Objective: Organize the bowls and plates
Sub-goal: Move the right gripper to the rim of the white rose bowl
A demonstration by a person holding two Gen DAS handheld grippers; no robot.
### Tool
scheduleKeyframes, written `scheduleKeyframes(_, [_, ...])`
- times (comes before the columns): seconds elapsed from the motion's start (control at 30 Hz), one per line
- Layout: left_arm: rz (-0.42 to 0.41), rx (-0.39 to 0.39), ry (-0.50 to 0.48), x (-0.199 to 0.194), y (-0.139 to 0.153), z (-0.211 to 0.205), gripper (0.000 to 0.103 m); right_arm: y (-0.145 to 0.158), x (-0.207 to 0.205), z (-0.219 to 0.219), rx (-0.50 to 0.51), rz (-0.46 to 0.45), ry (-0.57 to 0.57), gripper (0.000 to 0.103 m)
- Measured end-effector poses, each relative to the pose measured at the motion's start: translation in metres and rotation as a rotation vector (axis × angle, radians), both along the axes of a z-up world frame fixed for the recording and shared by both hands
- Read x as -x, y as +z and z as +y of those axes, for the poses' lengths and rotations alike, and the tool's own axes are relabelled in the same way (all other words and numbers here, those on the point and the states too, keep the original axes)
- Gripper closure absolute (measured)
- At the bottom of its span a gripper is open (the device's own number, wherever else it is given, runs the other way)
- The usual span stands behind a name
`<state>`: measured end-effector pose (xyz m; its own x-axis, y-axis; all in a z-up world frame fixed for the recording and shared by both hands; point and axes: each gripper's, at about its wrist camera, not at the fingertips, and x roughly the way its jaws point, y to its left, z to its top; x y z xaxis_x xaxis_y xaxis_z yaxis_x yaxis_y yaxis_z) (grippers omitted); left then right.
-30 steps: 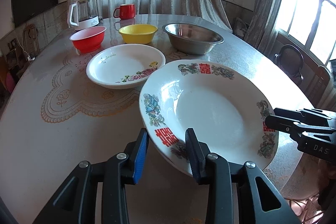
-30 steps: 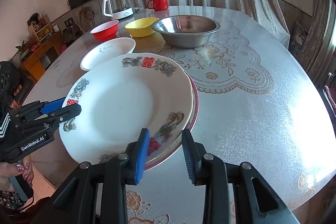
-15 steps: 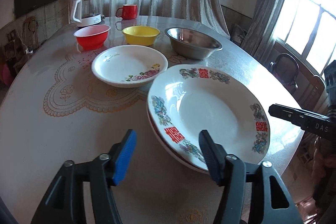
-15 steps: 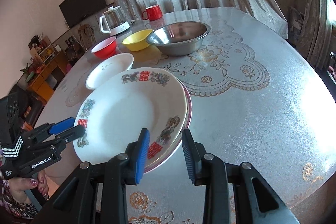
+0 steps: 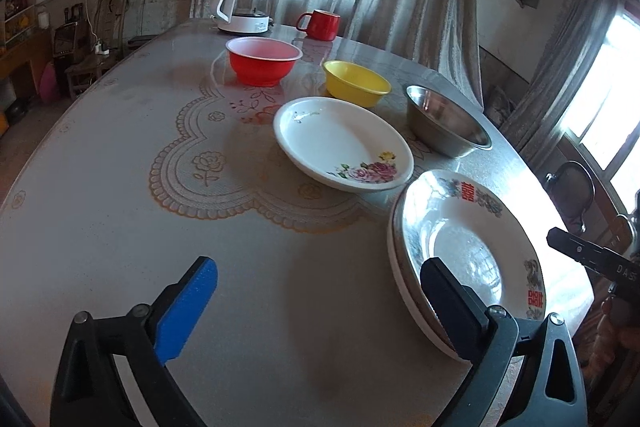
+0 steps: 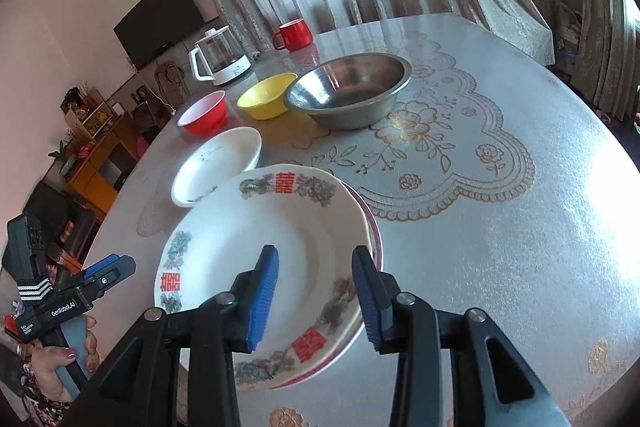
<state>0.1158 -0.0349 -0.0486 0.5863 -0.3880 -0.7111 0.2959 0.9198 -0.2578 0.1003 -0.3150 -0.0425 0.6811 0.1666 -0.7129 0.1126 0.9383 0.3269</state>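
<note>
- Now our left gripper (image 5: 316, 301) has just spread wide, empty.
- Our right gripper (image 6: 316, 293) has just been opening, clear of the stacked plates (image 6: 256, 239); rose plate (image 5: 344, 143) at eleven o'clock.

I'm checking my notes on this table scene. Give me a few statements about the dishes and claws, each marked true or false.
1. The large double-happiness plate lies on another plate. True.
2. The red plastic bowl sits inside the yellow plastic bowl. False: they stand apart.
3. The left claw is wide open, gripping nothing. True.
4. The rose-patterned white plate is stacked on the steel bowl. False: it lies alone on the round table.
</note>
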Motion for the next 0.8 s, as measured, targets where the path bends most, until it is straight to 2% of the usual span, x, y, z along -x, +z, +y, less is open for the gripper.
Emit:
scheduleKeyframes(0.17, [0.000,0.004,0.057,-0.022,0.005,0.015,0.000,0.008,-0.029,0.016,0.025,-0.010,0.066,0.062])
scheduleKeyframes(0.4, [0.034,0.096,0.151,-0.049,0.006,0.037,0.000,0.012,-0.079,0.036,0.035,0.027,0.136,0.062])
scheduleKeyframes(0.47, [0.046,0.101,0.169,-0.056,0.005,0.038,0.000,0.013,-0.093,0.041,0.044,0.043,0.149,0.062])
scheduleKeyframes(0.67, [0.069,0.108,0.171,-0.074,0.000,0.032,0.000,0.005,-0.135,0.051,0.038,0.093,0.174,0.062])
scheduleKeyframes(0.8, [0.071,0.101,0.154,-0.090,-0.003,0.023,0.001,-0.003,-0.164,0.063,0.093,0.141,0.192,0.062])
